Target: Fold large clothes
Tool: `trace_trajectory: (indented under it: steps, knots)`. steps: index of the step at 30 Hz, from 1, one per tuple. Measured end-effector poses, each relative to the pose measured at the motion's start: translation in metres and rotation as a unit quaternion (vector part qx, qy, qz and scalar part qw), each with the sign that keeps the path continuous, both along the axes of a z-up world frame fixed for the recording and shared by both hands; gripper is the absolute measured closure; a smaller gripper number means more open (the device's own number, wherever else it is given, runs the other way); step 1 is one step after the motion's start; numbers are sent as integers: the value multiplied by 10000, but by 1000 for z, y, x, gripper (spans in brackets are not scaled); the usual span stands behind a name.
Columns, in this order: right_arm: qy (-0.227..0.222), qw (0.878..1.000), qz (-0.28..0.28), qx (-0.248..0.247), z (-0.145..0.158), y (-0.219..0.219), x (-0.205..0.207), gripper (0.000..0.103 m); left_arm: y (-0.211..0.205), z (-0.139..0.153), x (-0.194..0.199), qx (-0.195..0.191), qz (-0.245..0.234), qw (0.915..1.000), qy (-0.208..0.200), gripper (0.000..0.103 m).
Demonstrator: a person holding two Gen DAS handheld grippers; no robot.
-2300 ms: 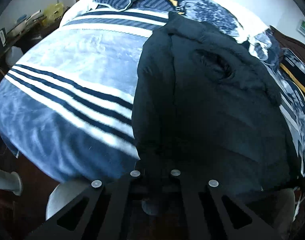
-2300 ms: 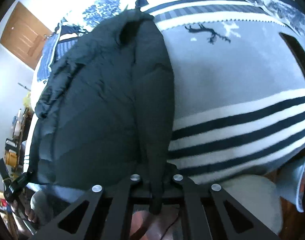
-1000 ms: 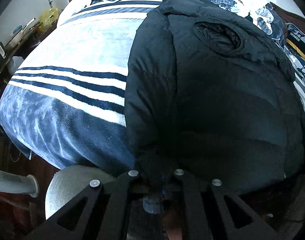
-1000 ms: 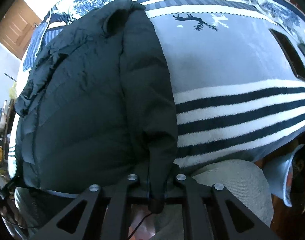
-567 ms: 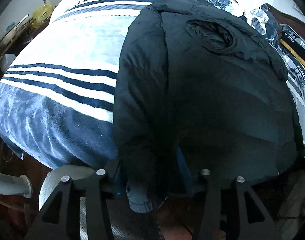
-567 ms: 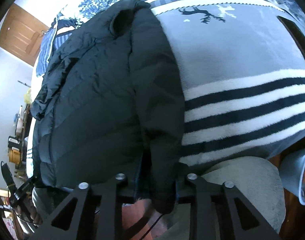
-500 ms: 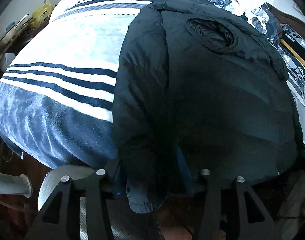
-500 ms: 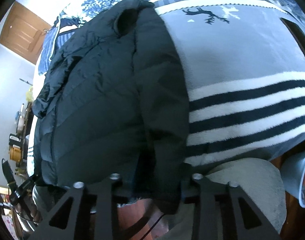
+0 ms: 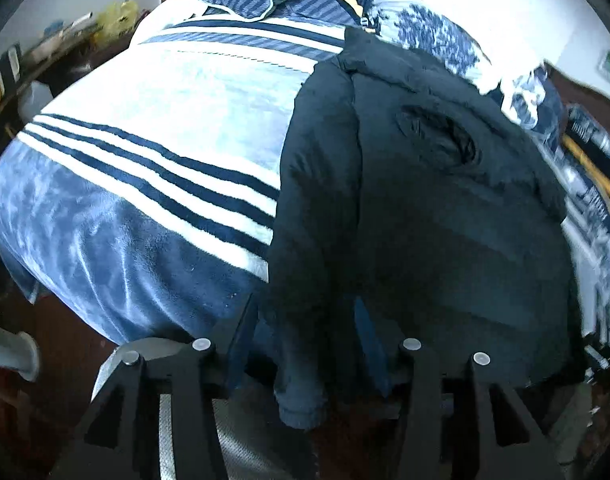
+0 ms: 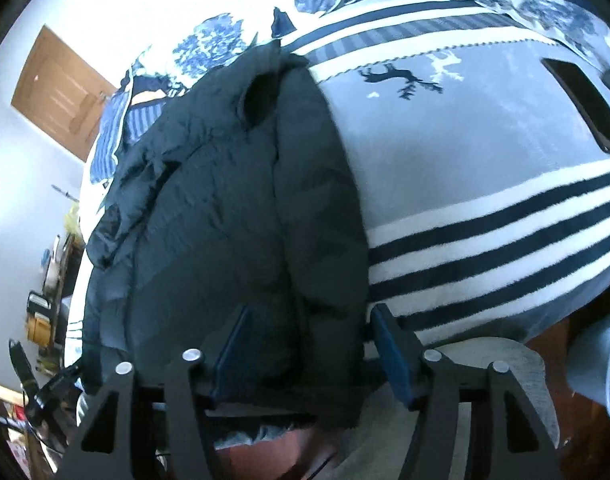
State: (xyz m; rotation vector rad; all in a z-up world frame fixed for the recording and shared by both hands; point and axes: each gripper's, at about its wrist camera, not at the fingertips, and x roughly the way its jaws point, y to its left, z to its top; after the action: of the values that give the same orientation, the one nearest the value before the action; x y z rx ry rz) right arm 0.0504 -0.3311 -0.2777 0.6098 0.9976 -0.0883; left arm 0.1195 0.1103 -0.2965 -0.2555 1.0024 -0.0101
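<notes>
A black puffer jacket [image 9: 445,220] lies lengthwise on the striped bed blanket [image 9: 165,152], collar far from me and sleeves folded along its sides. In the left wrist view my left gripper [image 9: 305,328] is open at the near hem. The jacket's left sleeve cuff [image 9: 301,400] hangs loose between its blue pads [image 9: 367,332]. In the right wrist view the jacket [image 10: 233,208] fills the middle. My right gripper [image 10: 309,340] straddles the other sleeve [image 10: 329,280]; its jaws are opening, and its pads [image 10: 389,356] stand off the cloth.
Patterned pillows and bedding [image 9: 425,24] are piled at the bed's far end. A dark flat rectangle [image 10: 581,104] lies on the blanket to the right. A grey cushioned seat [image 10: 485,360] sits below the bed's near edge. A cluttered side table [image 9: 33,60] and a wooden door [image 10: 61,92] stand to the left.
Both grippers were shut on the jacket's sleeve ends a second ago; their jaws have parted and the sleeves now lie loose. The left gripper drew back a little.
</notes>
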Motion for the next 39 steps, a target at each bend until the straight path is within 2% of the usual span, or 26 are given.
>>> trace_trajectory:
  steps: [3, 7, 14, 18, 21, 24, 28, 30, 32, 33, 34, 36, 38, 39]
  knots:
    - [-357, 9992, -137, -100, 17, -1, -5, 38, 4, 15, -8, -187, 45, 9995, -258, 51]
    - [-746, 9972, -42, 17, 46, 2, 3, 38, 8, 52, -1, -632, -14, 9957, -675, 42]
    - [-819, 9919, 585, 769, 76, 9, 72, 38, -8, 96, 61, -1484, -259, 9850, -847, 40]
    - [-578, 9895, 788, 1069, 76, 3, 125, 38, -32, 98, 121, -1503, -343, 9860, -637, 40]
    - [-261, 9905, 673, 1171, 63, -9, 176, 39, -49, 88, 172, -1703, -519, 9835, -309, 40]
    - [42, 9923, 584, 1089, 44, -19, 220, 48, -66, 72, 222, -1669, -463, 9848, 127, 41]
    - [600, 9891, 437, 1270, 2, -34, 267, 48, -71, 34, 282, -1779, -297, 9810, 719, 42]
    - [738, 9860, 445, 1430, -13, -38, 280, 51, -70, 20, 296, -1908, -258, 9777, 841, 44]
    - [756, 9854, 476, 1448, -19, -41, 287, 68, -69, 10, 310, -1996, -238, 9754, 901, 65]
    - [702, 9859, 608, 1394, -15, -40, 291, 86, -69, 8, 315, -2177, -306, 9712, 916, 86]
    - [680, 9880, 603, 1246, -9, -40, 291, 93, -68, 9, 317, -2275, -369, 9689, 902, 97]
    - [336, 9955, 713, 523, 28, -35, 292, 98, -67, 20, 317, -2291, -428, 9704, 625, 99]
    - [-42, 9963, 853, -59, 66, -27, 296, 99, -67, 31, 317, -2293, -537, 9710, 416, 101]
    - [-173, 9959, 873, -155, 80, -26, 299, 99, -66, 36, 317, -2333, -548, 9703, 325, 101]
